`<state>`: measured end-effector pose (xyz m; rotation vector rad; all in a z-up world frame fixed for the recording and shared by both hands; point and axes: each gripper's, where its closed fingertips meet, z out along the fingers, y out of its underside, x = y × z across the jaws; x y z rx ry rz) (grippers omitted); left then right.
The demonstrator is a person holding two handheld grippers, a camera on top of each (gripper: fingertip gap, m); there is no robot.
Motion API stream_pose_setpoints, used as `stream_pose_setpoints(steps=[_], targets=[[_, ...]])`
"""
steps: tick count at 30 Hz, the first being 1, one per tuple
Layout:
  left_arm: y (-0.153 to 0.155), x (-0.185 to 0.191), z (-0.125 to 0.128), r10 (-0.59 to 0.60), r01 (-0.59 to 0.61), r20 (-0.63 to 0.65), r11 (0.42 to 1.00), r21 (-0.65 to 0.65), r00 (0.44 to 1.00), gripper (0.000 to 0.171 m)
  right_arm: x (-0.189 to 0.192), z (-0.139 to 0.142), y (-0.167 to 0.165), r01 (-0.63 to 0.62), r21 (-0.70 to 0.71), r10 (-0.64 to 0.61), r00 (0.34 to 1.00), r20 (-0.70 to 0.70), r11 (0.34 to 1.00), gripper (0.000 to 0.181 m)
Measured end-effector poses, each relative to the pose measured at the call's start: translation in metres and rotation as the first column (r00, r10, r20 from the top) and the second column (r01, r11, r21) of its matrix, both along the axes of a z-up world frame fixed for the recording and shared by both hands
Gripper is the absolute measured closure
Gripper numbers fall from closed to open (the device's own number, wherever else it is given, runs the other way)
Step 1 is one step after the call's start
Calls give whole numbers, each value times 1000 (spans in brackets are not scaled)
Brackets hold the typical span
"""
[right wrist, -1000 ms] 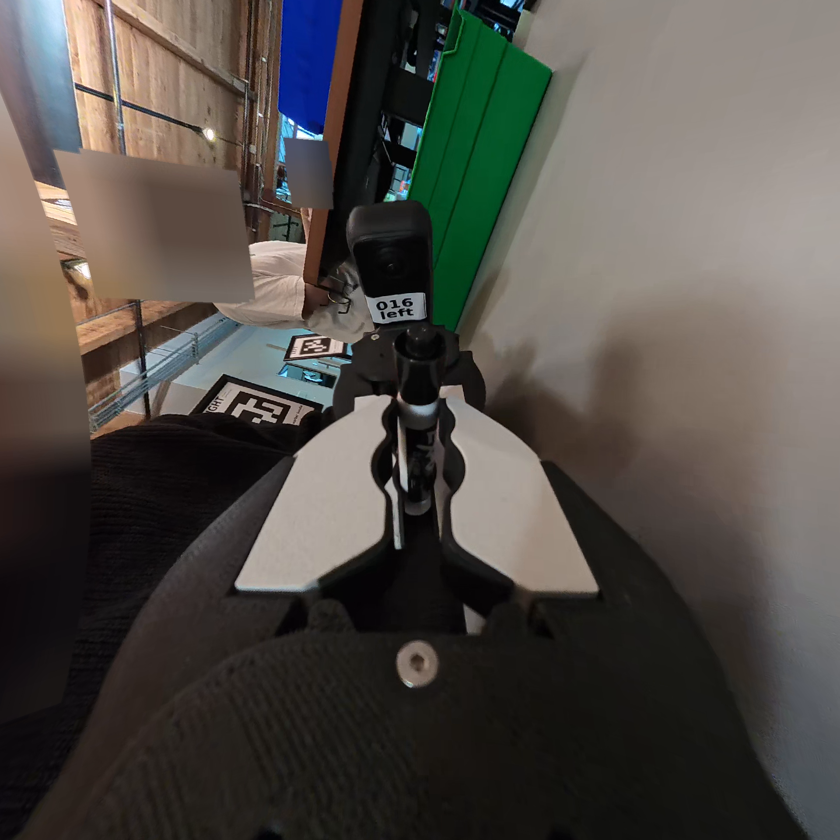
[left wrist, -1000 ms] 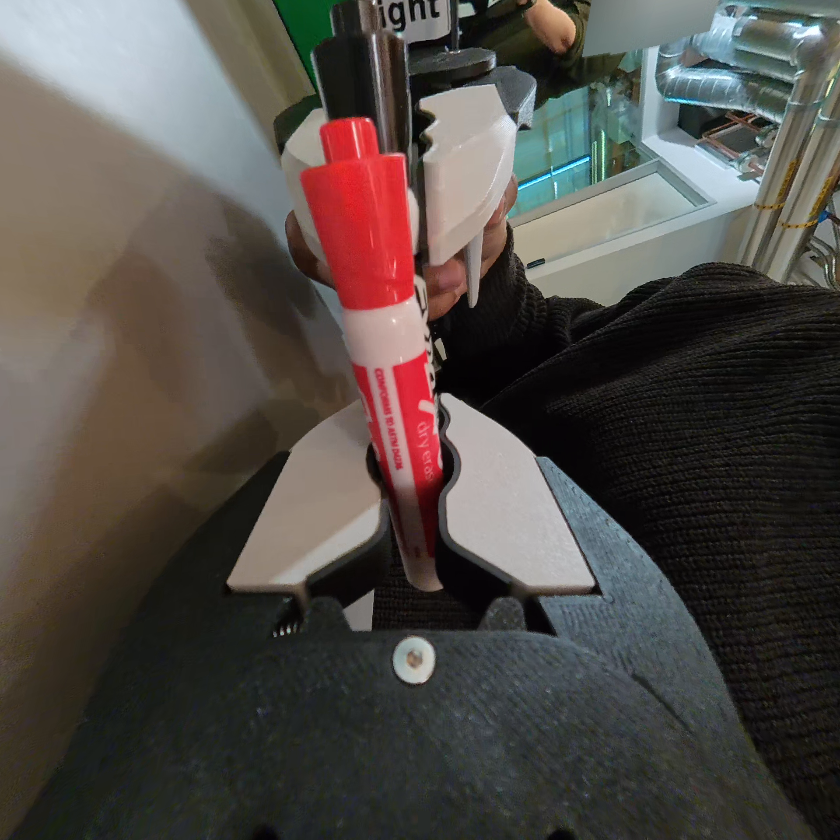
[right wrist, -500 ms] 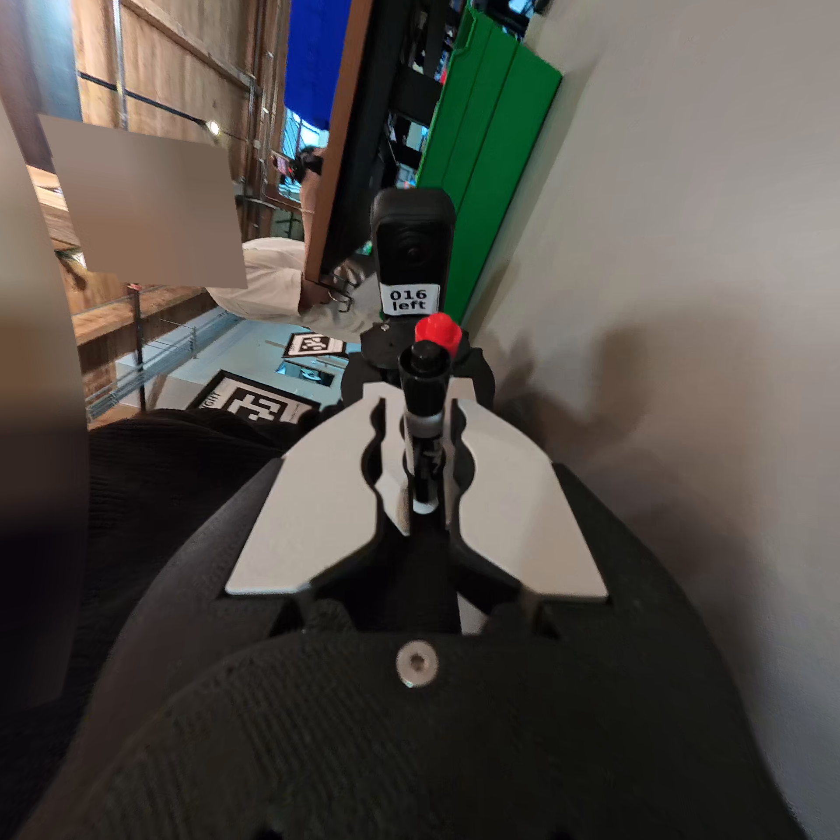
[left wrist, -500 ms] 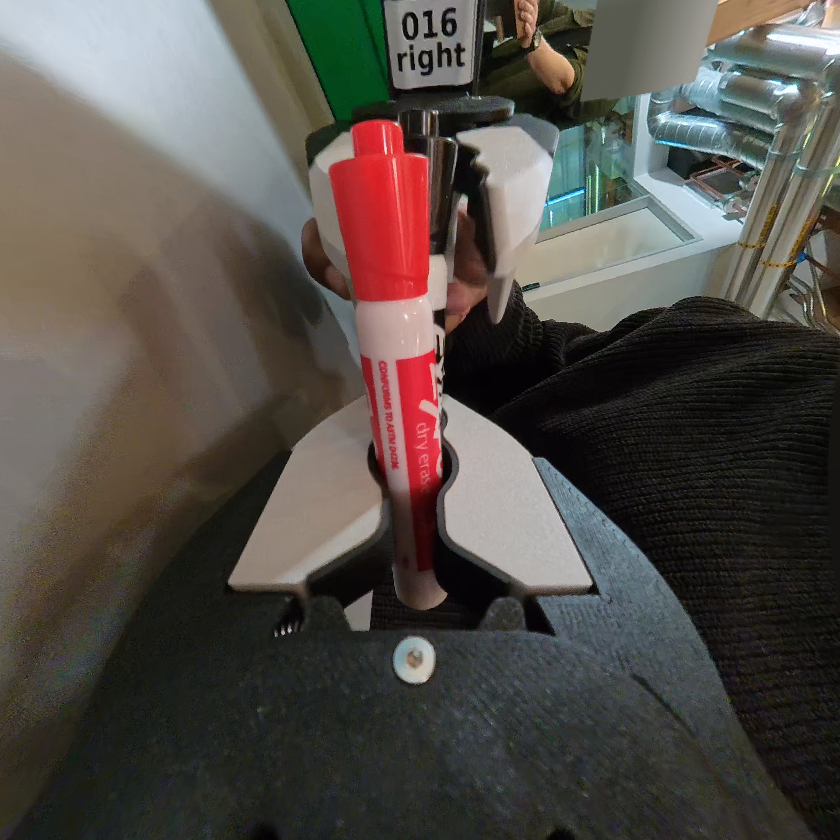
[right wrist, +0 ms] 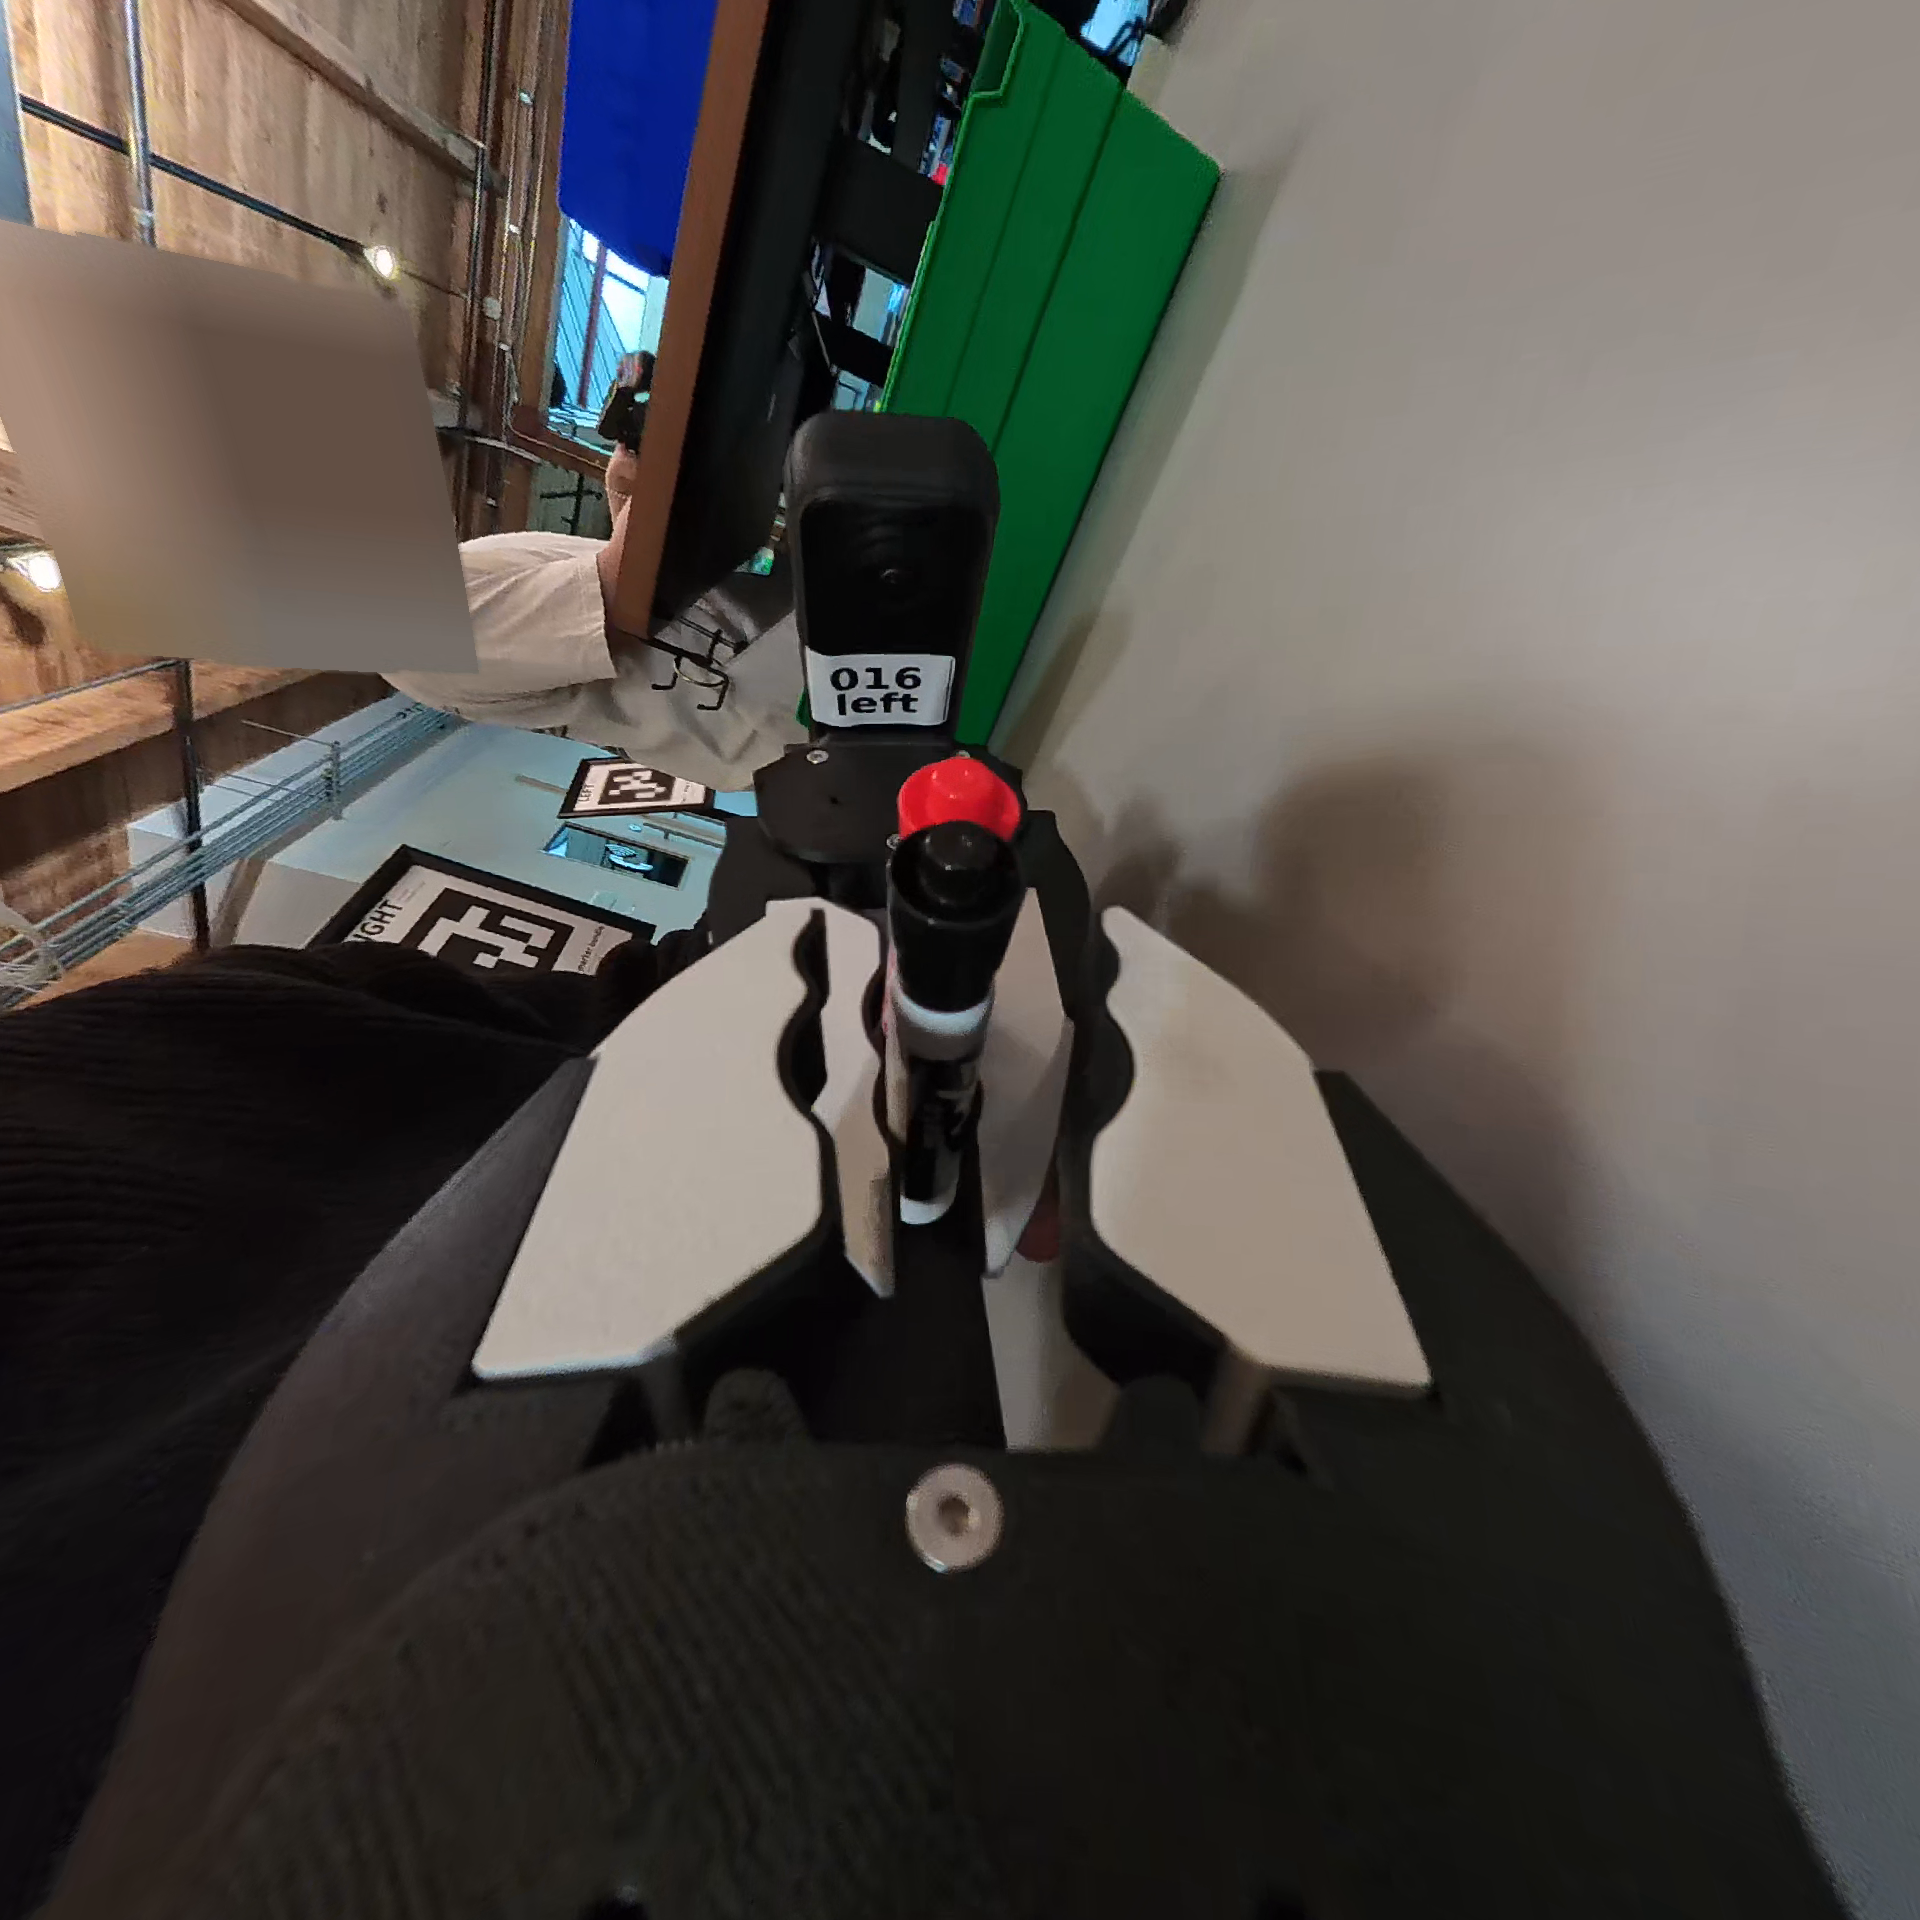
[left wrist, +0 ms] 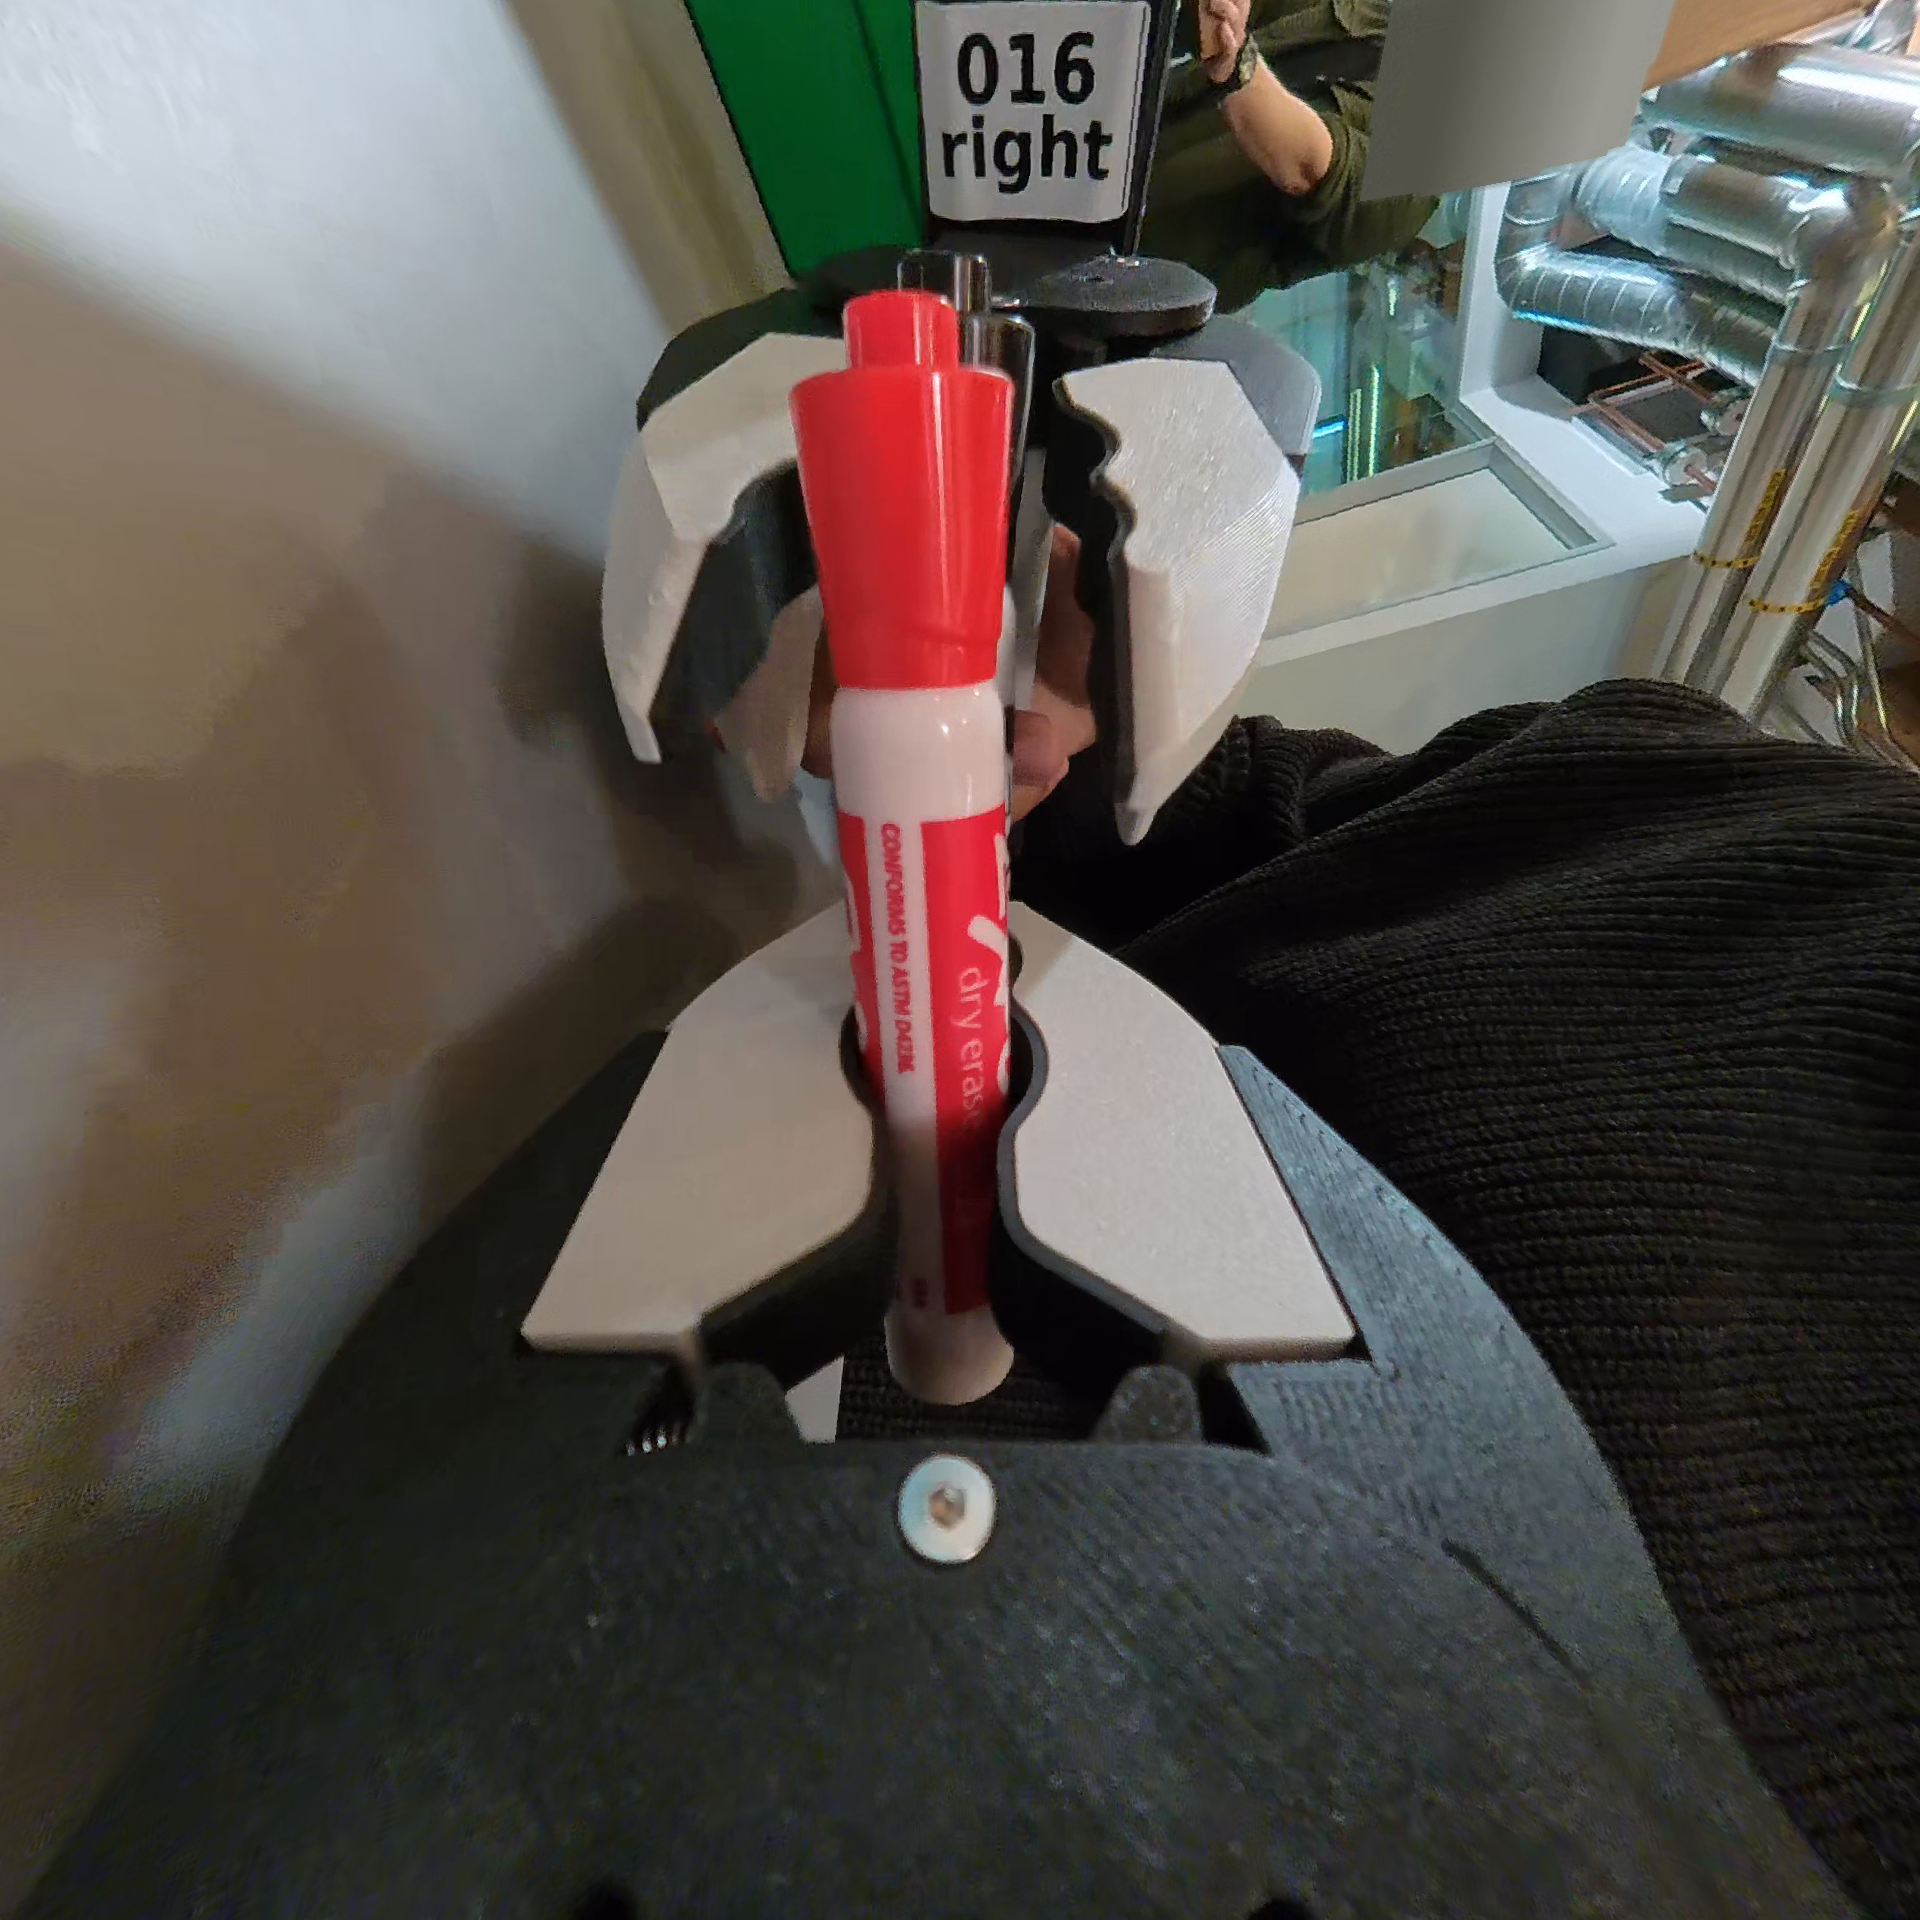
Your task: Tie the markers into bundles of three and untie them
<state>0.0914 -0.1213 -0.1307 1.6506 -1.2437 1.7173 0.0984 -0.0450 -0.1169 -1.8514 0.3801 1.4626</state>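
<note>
A red-capped marker (left wrist: 902,540) stands between the fingers of my left gripper (left wrist: 928,935), which is shut on it. A black marker (left wrist: 992,343) lies right behind it in the same grip. My right gripper (left wrist: 935,582) faces the left one, jaws spread wide around the cap ends without touching them. In the right wrist view the right gripper (right wrist: 956,925) is open, with the black marker (right wrist: 940,987) in the gap and the red cap (right wrist: 954,800) just beyond. The left gripper's body sits behind them. I cannot tell if a third marker is there.
A pale surface (left wrist: 260,468) fills one side of both views (right wrist: 1558,623). A green panel (right wrist: 1039,312) leans at its far end. A black knit sleeve (left wrist: 1558,1039) lies beside the grippers. A person in a pale top (right wrist: 540,623) and metal ducts (left wrist: 1714,208) are in the background. The tips of one gripper are about 7 cm away from the tips of the other.
My right gripper was shut on the black marker and has opened wide. The two grippers have drawn closer, and the red cap has come into the right wrist view.
</note>
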Motion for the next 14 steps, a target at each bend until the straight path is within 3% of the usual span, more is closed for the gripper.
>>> stream_pose_setpoints(steps=[5, 14], targets=[[-3, -1, -2, -7, 7, -11, 1000, 5, 1000, 157, -8, -2, 0, -13, 4, 13, 999, -31, 1000, 162], [-1, -2, 0, -3, 3, 0, 1000, -2, 1000, 157, -8, 3, -4, -57, 22, 57, 998, -14, 998, 163]])
